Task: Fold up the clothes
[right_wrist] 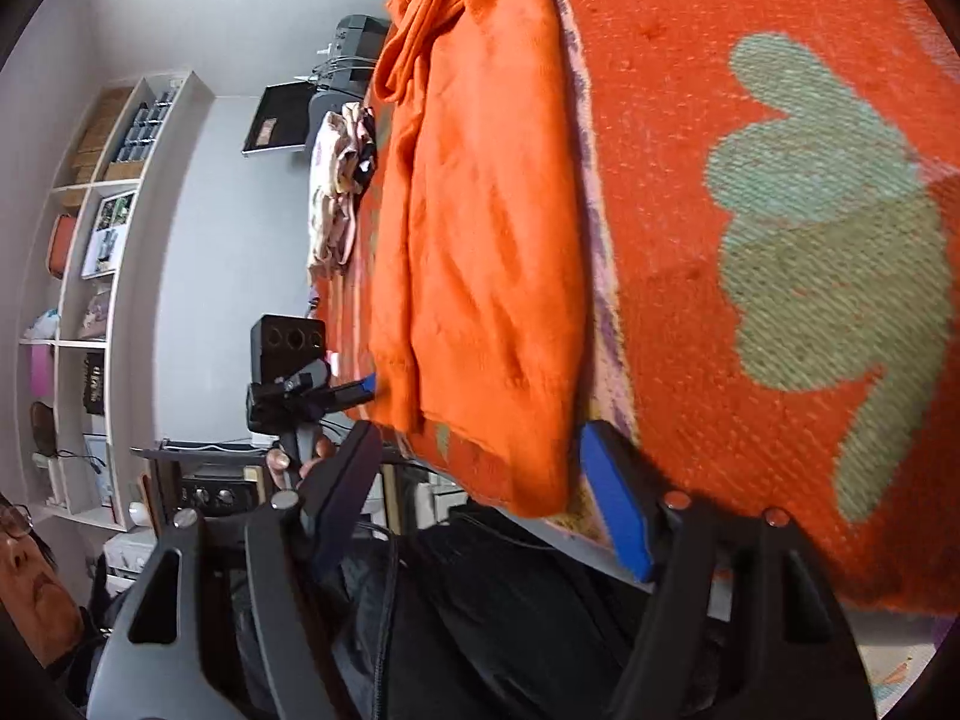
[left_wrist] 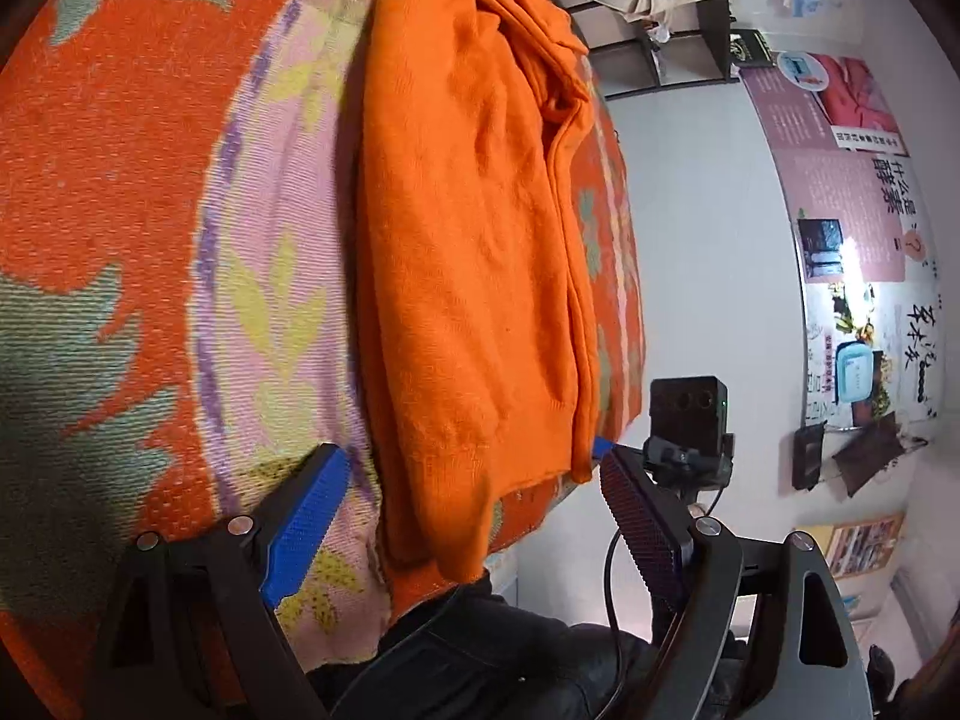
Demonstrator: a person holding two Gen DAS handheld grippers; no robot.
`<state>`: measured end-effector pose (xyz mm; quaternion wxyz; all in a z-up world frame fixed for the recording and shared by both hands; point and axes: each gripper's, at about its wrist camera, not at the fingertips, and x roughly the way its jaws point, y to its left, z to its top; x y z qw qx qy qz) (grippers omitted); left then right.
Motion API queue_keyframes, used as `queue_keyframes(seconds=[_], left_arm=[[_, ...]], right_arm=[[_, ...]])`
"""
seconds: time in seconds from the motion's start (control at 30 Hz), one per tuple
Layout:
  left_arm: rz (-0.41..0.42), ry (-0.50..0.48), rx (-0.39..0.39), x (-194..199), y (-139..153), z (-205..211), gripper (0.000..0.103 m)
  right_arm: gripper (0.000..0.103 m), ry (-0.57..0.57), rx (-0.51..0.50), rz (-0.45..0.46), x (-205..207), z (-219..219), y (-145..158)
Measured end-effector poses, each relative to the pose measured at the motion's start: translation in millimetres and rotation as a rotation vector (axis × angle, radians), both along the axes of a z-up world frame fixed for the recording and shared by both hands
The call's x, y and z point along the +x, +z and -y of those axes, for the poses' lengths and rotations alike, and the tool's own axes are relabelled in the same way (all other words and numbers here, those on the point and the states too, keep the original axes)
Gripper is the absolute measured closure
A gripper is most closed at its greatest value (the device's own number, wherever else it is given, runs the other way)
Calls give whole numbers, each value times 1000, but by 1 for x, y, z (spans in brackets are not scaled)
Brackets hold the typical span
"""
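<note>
We see the orange sweater [left_wrist: 474, 240] lying folded lengthwise into a long strip on the surface, which is covered by an orange patterned blanket [left_wrist: 120, 150] with green and pink floral shapes. The sweater's near end, with its ribbed hem, hangs a little over the blanket's edge, and its far end is bunched into loose folds. In the right wrist view the same sweater [right_wrist: 480, 228] runs along the left part of the blanket [right_wrist: 750, 240], close to the surface's edge.

Our left tongs [left_wrist: 474, 480] are spread wide, their blue-padded fingers [left_wrist: 306, 522] standing on either side of the sweater's near end without clamping it. Our right tongs [right_wrist: 480, 492] are likewise spread apart around the hem, holding nothing; one blue pad [right_wrist: 618, 504] sits just beside the cloth.

Each view catches the other tool with its black camera [left_wrist: 687, 411] near the sweater's corner. Beyond the sweater's far end lies a pale crumpled garment [right_wrist: 339, 186]. White shelves [right_wrist: 90, 276] stand against the wall, and posters [left_wrist: 852, 228] with writing hang on the opposite wall. Below the surface's edge we see dark trousers [right_wrist: 510, 618].
</note>
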<state>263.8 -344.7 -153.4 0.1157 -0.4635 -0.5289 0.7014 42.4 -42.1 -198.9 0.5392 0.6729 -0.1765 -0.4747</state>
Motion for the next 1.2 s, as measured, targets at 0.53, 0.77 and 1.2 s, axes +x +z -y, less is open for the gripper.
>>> queue_keyframes(seconds=[0.53, 0.77, 1.2], left_arm=[[13, 32, 104, -3, -2, -1, 92], [-122, 106, 131, -64, 54, 46, 92], [104, 197, 207, -181, -28, 139, 92]], right_arm=[[93, -57, -92, -3, 13, 2, 6], [92, -99, -179, -102, -37, 55, 66], [76, -212, -49, -11, -167, 145, 16]])
